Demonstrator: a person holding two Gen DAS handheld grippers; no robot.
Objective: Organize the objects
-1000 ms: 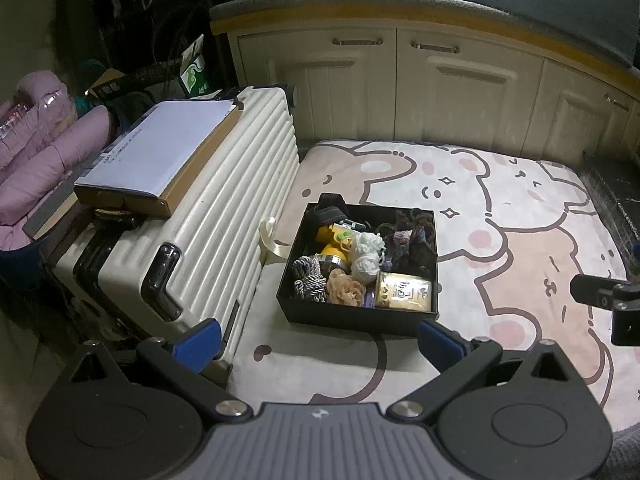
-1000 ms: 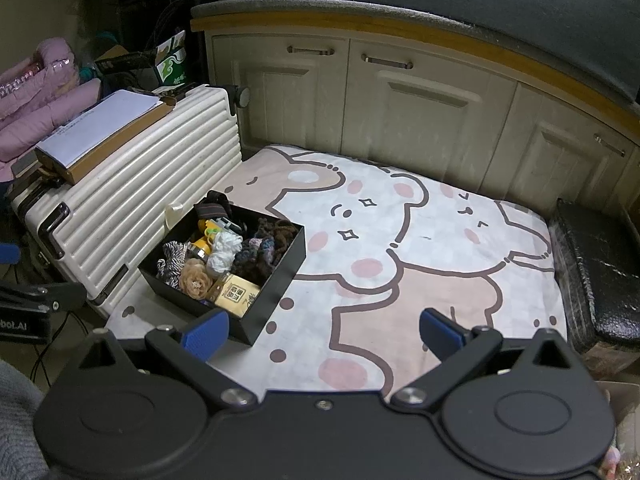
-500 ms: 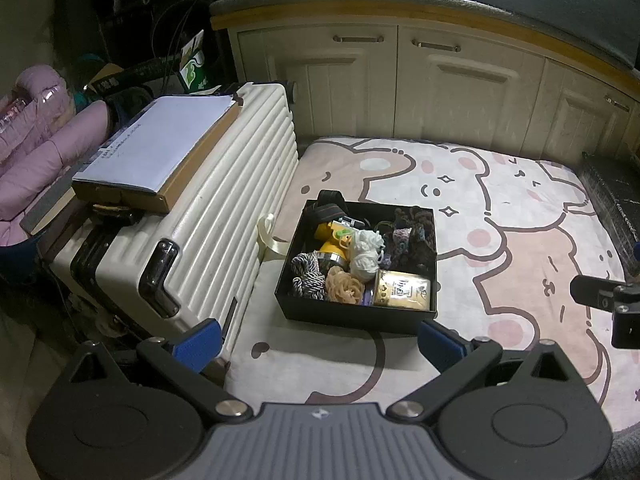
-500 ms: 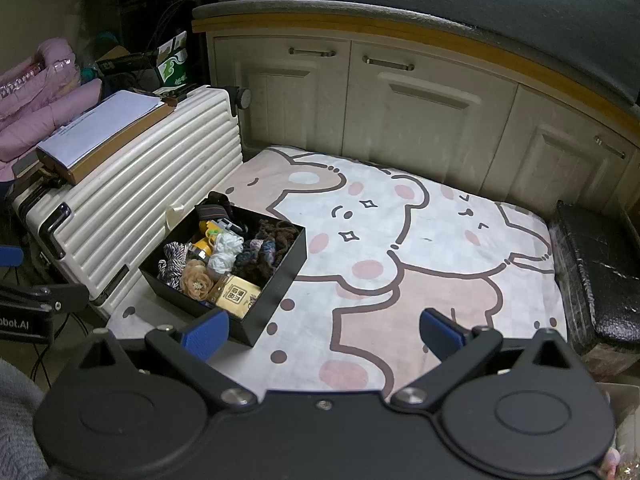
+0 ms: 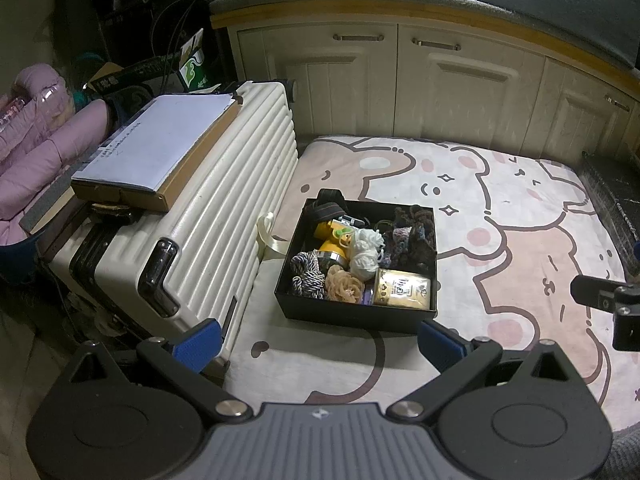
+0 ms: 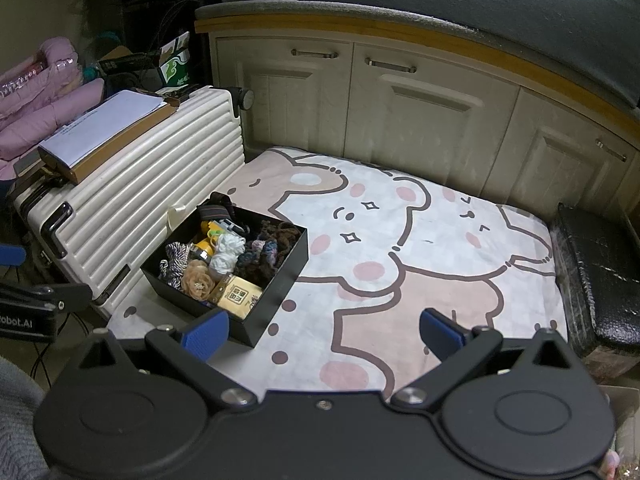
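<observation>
A black open box sits on the bear-print mat beside a white suitcase. It holds several small items: a gold packet, a beige fabric flower, white yarn balls, striped cord, yellow toys and dark scrunchies. My left gripper is open and empty, just short of the box's near wall. My right gripper is open and empty, over the mat to the right of the box.
A ribbed white suitcase lies left of the mat with a cardboard box and papers on it. Cream cabinets stand behind. A black padded block is at the mat's right edge. Pink bedding lies far left.
Both views have shifted very slightly; the box sits a touch higher in the left wrist view. Both grippers stay open and empty.
</observation>
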